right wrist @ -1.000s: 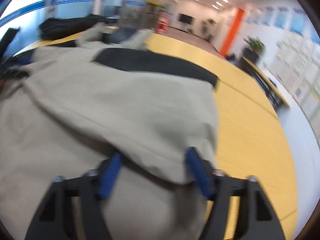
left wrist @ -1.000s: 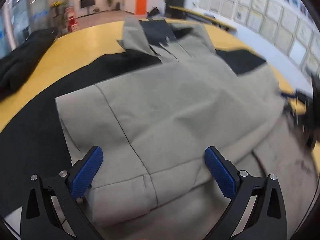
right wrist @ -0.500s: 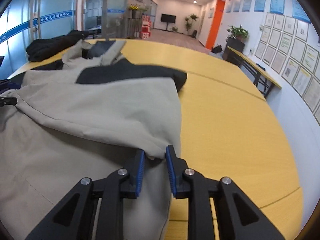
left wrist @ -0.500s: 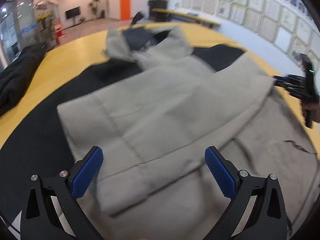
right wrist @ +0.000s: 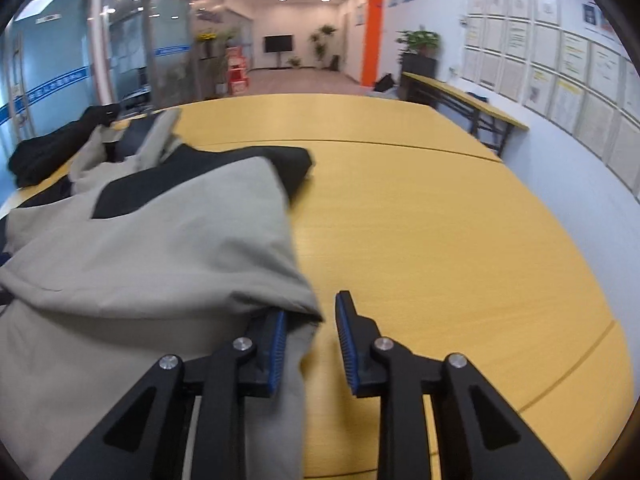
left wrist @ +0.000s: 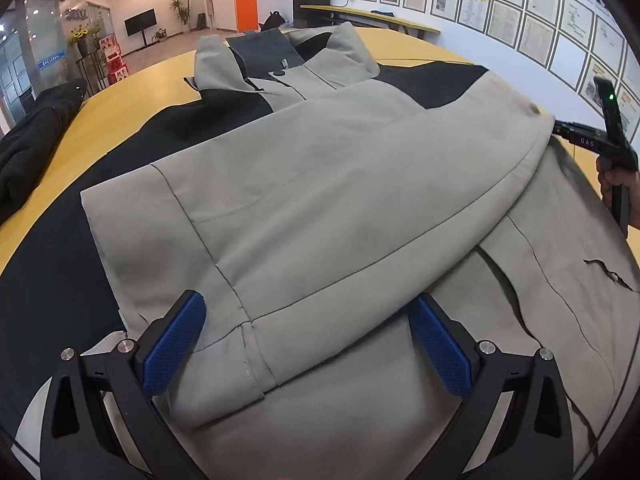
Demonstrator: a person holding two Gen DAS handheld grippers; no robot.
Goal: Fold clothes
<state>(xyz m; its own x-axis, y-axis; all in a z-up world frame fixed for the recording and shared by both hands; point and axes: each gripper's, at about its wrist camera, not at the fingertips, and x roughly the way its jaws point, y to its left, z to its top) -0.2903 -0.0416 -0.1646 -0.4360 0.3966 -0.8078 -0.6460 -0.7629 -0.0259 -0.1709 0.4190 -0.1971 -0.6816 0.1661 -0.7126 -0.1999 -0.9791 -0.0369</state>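
Left wrist view, far left: dark garment bunched on the yellow table, apart from the work piece. Centre: grey-and-black jacket spread flat on the table, collar toward the far end, black panels at the shoulders. One sleeve is folded across the body, its cuff lying near the bottom left. Left gripper hangs over that cuff end with blue pads wide apart; the sleeve lies in the gap between them, neither pad pressing on it. Far right edge of this view: the right gripper meets the jacket's folded edge, a hand around its handle.

Right wrist view, left part: same jacket, grey cloth heaped up with a black panel behind. Right gripper points down at the jacket's right border. Its pads stand narrowly apart. The left pad touches the grey fold draped against it; the right pad is clear of cloth, with bare yellow table under it. A little fabric edge sits in the gap, but nothing is pinched. Right of that: open tabletop, then a wall hung with framed sheets.
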